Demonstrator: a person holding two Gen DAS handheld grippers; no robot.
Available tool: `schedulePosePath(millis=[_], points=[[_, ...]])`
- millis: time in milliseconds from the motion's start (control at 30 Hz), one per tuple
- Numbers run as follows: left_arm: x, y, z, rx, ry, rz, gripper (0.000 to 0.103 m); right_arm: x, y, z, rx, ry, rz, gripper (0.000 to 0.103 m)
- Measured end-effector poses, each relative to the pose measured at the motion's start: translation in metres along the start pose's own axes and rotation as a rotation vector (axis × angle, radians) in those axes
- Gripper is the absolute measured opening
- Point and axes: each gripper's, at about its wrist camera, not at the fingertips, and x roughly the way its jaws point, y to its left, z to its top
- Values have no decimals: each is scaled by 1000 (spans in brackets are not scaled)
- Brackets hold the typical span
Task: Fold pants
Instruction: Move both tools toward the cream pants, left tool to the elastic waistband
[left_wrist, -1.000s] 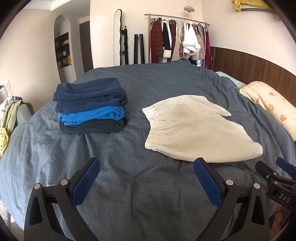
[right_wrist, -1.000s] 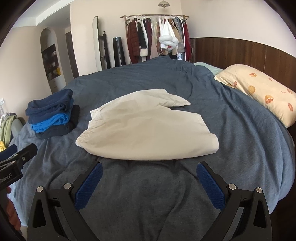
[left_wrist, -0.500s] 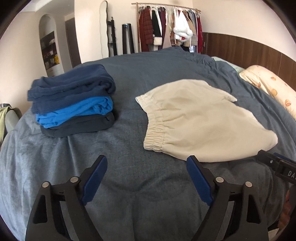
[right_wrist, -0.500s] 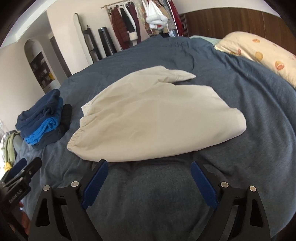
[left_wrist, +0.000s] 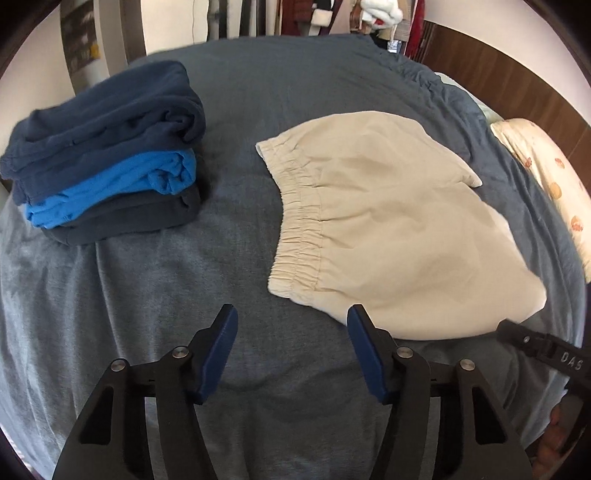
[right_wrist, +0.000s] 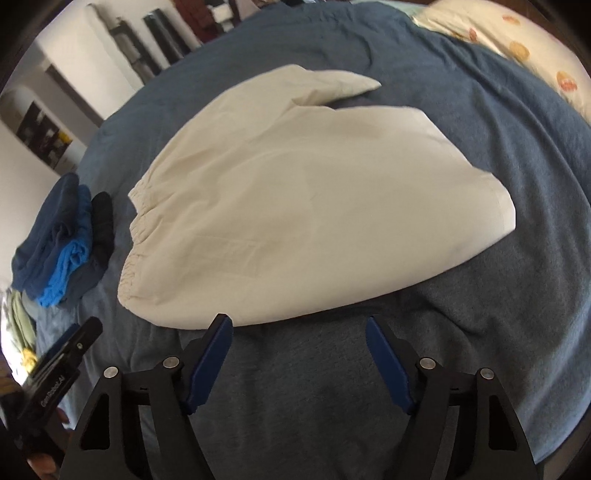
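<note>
The cream pants (left_wrist: 388, 236) are lying flat on the grey-blue bed cover (left_wrist: 147, 295), to the right of a stack of folded dark and blue clothes (left_wrist: 103, 166). The left gripper (left_wrist: 290, 317) is hovering with its jaws spread apart near the waistband corner, holding nothing. The right gripper (right_wrist: 299, 326) is also standing released, just before the near edge of the pants.

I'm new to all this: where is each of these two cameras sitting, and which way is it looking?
Left wrist view: sits on the left gripper, looking forward over the bed at the cream pants and folded stack; its blue fingers show, spread.
Right wrist view: sits on the right gripper, facing the pants' near edge; its spread fingers show.
Shared: pants, stack, bed, pillow, and each other's gripper at the frame edge.
</note>
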Motion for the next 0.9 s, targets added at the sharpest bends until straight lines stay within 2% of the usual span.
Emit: schedulePosePath(millis=[167, 233, 333, 500, 767, 900], points=[[18, -1, 11, -19, 52, 10, 52, 6, -9, 10, 117, 86, -15, 71], [29, -1, 12, -33, 79, 22, 44, 12, -14, 11, 149, 111, -17, 68], [43, 4, 13, -82, 117, 17, 44, 25, -18, 16, 186, 161, -4, 64], [62, 11, 12, -170, 181, -39, 43, 37, -15, 21, 205, 172, -24, 64], [83, 9, 15, -160, 242, -48, 43, 51, -23, 24, 274, 178, -45, 56], [89, 10, 15, -180, 263, -39, 43, 58, -24, 28, 276, 191, -53, 48]])
